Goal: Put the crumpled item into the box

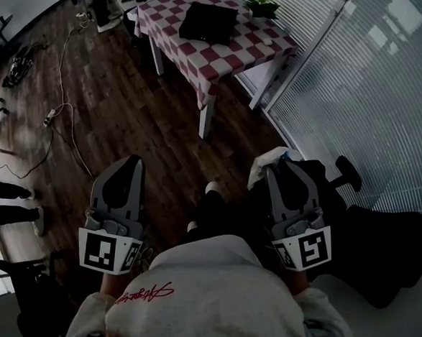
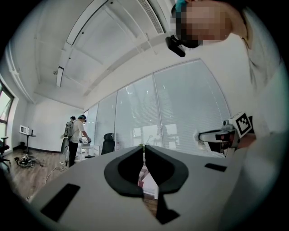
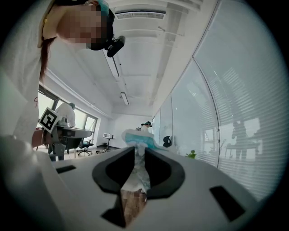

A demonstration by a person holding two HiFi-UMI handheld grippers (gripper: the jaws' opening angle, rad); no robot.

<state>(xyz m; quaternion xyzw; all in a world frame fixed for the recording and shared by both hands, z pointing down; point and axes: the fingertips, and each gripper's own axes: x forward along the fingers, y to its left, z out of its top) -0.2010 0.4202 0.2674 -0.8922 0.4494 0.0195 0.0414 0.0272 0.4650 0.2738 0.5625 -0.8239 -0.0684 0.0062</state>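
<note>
Dark wooden floor (image 1: 129,108) fills the head view, with loose cables (image 1: 56,110) trailing at far left and a bystander's legs (image 1: 6,211) cut off by the edge.

The left gripper (image 1: 133,164) is held close to the body and points ahead. Its jaws are closed tip to tip with nothing between them, so it appears to be idle while the other gripper carries the load.

A surface (image 1: 204,61) under a checked cloth stands well ahead, near the middle. A dark flat thing (image 1: 207,21) lies on it and a potted plant (image 1: 262,3) sits at its far corner. Whether the dark thing is the box cannot be told at this range, and no other box shows.

The right gripper (image 1: 281,175) is also drawn in near the body, its jaws clamped on the crumpled item (image 3: 137,155). This white and teal wad sticks out past the tips and is pinched along its middle, a hold that probably keeps it secure for carrying. The item is thus in the air and well apart from the surface, so placing it has not yet begun.

A glass wall with blinds (image 1: 361,88) closes the right side. The black mass (image 1: 378,248) below it is too dark to identify.
</note>
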